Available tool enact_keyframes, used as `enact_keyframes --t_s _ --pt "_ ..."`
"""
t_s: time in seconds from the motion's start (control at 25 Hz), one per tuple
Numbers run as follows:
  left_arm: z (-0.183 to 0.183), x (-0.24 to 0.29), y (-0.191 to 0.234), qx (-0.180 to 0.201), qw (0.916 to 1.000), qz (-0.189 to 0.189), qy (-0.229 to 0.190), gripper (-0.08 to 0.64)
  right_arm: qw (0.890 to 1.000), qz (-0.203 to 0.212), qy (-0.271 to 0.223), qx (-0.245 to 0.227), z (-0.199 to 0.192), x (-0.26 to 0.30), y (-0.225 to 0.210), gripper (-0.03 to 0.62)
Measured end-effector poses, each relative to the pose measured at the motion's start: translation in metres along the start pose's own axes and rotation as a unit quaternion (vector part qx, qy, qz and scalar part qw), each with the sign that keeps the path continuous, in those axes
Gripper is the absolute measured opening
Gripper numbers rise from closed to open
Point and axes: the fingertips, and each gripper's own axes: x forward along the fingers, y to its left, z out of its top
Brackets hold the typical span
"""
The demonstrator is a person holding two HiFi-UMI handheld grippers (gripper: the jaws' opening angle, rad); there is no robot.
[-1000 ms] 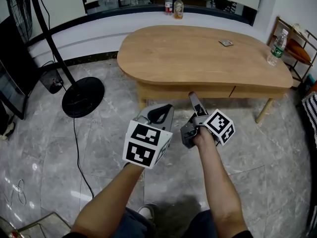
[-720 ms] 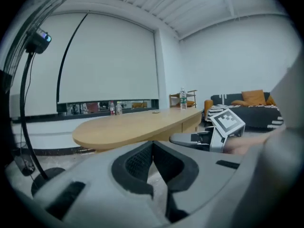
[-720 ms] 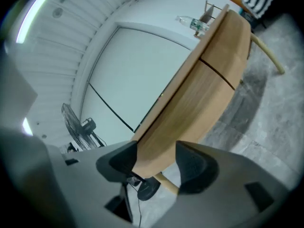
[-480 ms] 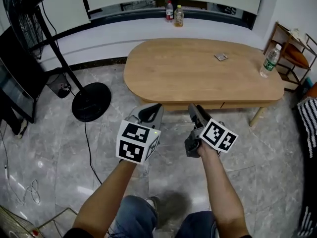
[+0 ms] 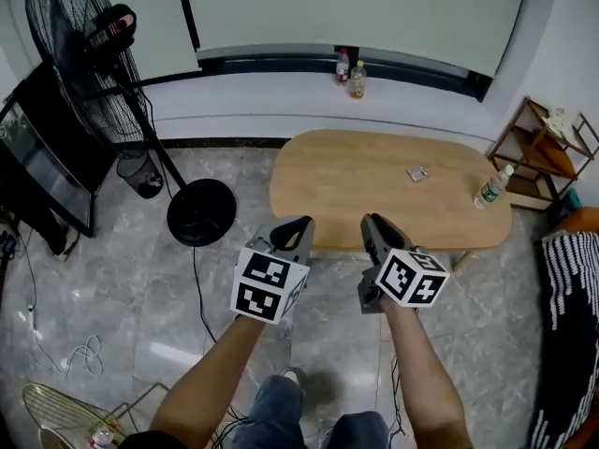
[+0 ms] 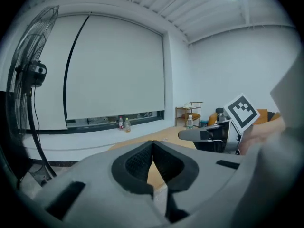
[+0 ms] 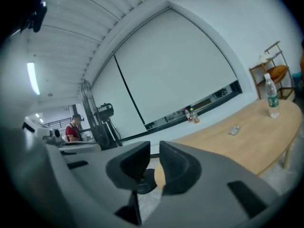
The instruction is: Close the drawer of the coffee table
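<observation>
The oval wooden coffee table (image 5: 374, 181) stands ahead on the marble floor, some way beyond both grippers. No drawer sticks out from its near side; the front under the top is mostly hidden behind the grippers. My left gripper (image 5: 299, 224) is held in the air short of the table's left end, its jaws shut with the tips touching (image 6: 153, 144) and nothing in them. Beside it, my right gripper (image 5: 372, 221) is also in the air, its jaws closing to a narrow gap (image 7: 155, 148) with nothing between them. The table top (image 7: 247, 141) shows past the jaws.
A water bottle (image 5: 489, 187) and a small flat object (image 5: 416, 173) lie on the table. A standing fan (image 5: 84, 54) with a round base (image 5: 201, 211) is at the left, a wooden shelf (image 5: 538, 148) at the right. Two bottles (image 5: 349, 71) stand on the sill. Cables cross the floor.
Both grippers have risen and the table now looks smaller and farther off. The right gripper has rolled, its marker cube turning, and its jaws have narrowed.
</observation>
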Motion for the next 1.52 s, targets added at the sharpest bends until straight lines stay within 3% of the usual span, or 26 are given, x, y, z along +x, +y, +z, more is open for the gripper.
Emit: enact_keyframes --t_s 0.28,0.56,0.92,1.52 --pt "0.113 -0.062 0.024 -0.024 0.9996 -0.001 -0.013 0.007 0.997 0.009 0.016 -0.077 0.106 -0.016 0.101 0.043" --pt "0.175 -0.114 0.04 -0.033 0.999 -0.007 -0.03 0.006 0.989 0.005 0.022 -0.143 0.158 -0.044 0.175 0.028" --pt "0.204 -0.151 0.04 -0.016 0.9985 -0.029 -0.043 0.006 0.986 -0.007 -0.008 -0.167 0.188 -0.072 0.225 0.005" --pt "0.216 -0.167 0.053 -0.005 0.998 -0.004 -0.063 0.006 0.98 -0.041 -0.038 -0.188 0.205 -0.1 0.214 0.005"
